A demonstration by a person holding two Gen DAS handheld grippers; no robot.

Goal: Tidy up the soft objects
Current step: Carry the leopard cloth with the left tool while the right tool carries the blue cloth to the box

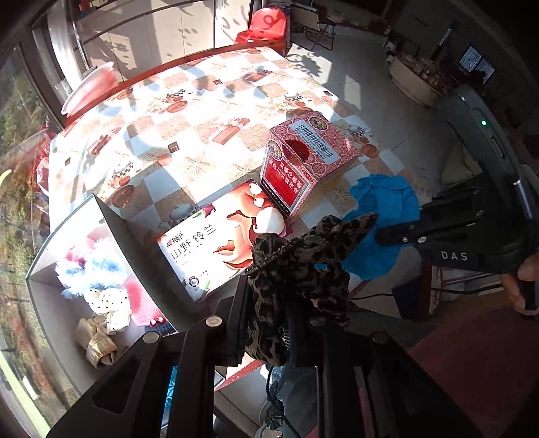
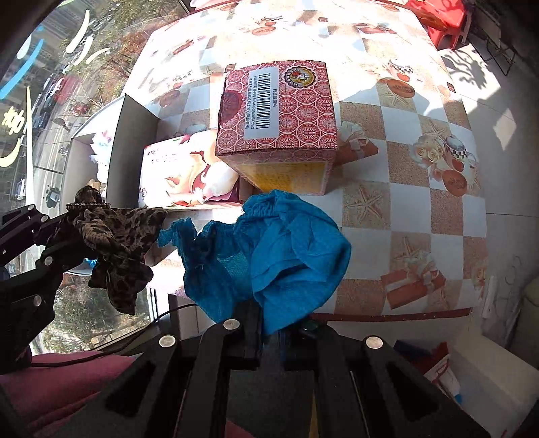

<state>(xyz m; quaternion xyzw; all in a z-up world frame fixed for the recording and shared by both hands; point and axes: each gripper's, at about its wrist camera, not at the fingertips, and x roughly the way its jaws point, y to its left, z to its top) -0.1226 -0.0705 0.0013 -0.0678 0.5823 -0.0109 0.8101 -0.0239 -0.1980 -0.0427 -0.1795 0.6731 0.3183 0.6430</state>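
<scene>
My left gripper is shut on a leopard-print fabric piece, which hangs bunched above the table's near edge. The right wrist view shows that same leopard piece at the left, in the left gripper. My right gripper is shut on a crumpled blue cloth just over the table edge. In the left wrist view the blue cloth trails from the right gripper. An open white box at the left holds several fluffy and dotted soft items.
A flat tissue box lies next to the white box. A red patterned carton stands behind it. The chequered tablecloth ends near me. A red stool stands beyond the table. A hand grips the right handle.
</scene>
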